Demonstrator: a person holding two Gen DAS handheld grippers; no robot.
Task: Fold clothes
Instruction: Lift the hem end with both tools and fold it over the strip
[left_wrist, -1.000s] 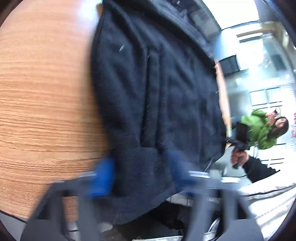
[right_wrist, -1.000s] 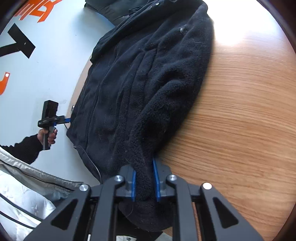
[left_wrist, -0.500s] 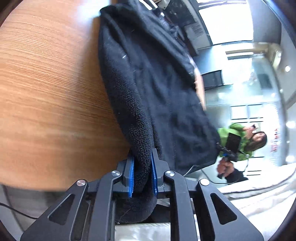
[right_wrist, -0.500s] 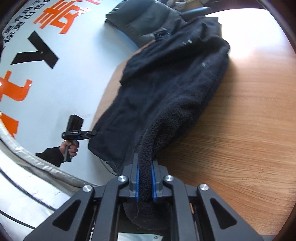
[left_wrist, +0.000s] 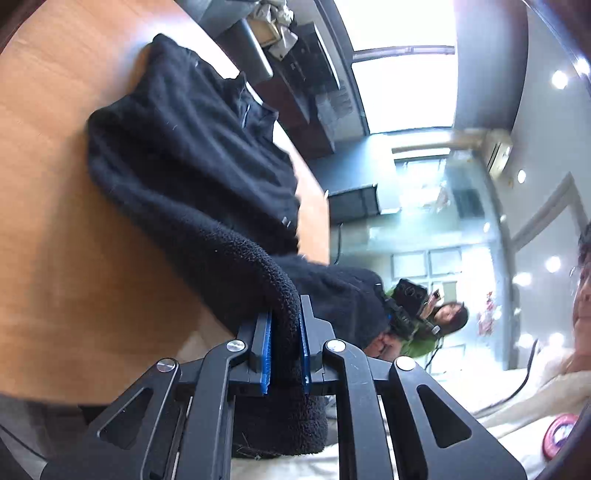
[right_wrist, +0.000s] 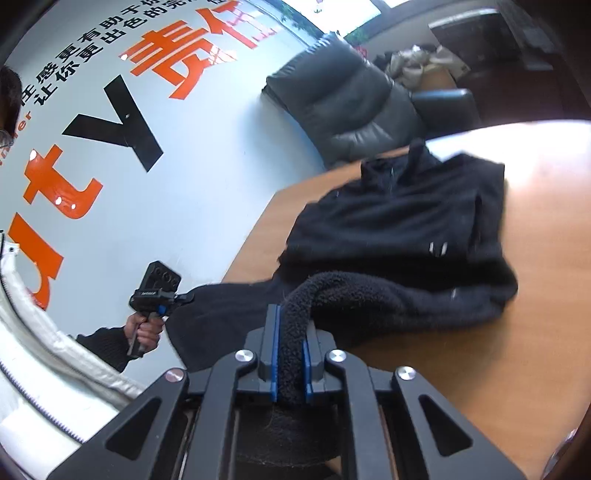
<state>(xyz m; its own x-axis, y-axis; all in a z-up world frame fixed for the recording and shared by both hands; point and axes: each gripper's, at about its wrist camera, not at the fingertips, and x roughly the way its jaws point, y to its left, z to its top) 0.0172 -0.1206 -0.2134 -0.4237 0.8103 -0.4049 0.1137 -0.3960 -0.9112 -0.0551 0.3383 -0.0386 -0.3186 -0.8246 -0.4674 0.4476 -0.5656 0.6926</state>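
Both the left tongs (left_wrist: 286, 343) and right tongs (right_wrist: 290, 363) are clamping the black fleece jacket's (right_wrist: 399, 236) hem, lifting it off the wooden table (right_wrist: 517, 350). The fold is looking barely begun; most folding is remaining.

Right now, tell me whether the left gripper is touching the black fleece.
Touching. The left wrist view shows the left gripper shut on the black fleece, its hem pinched between both blue pads.
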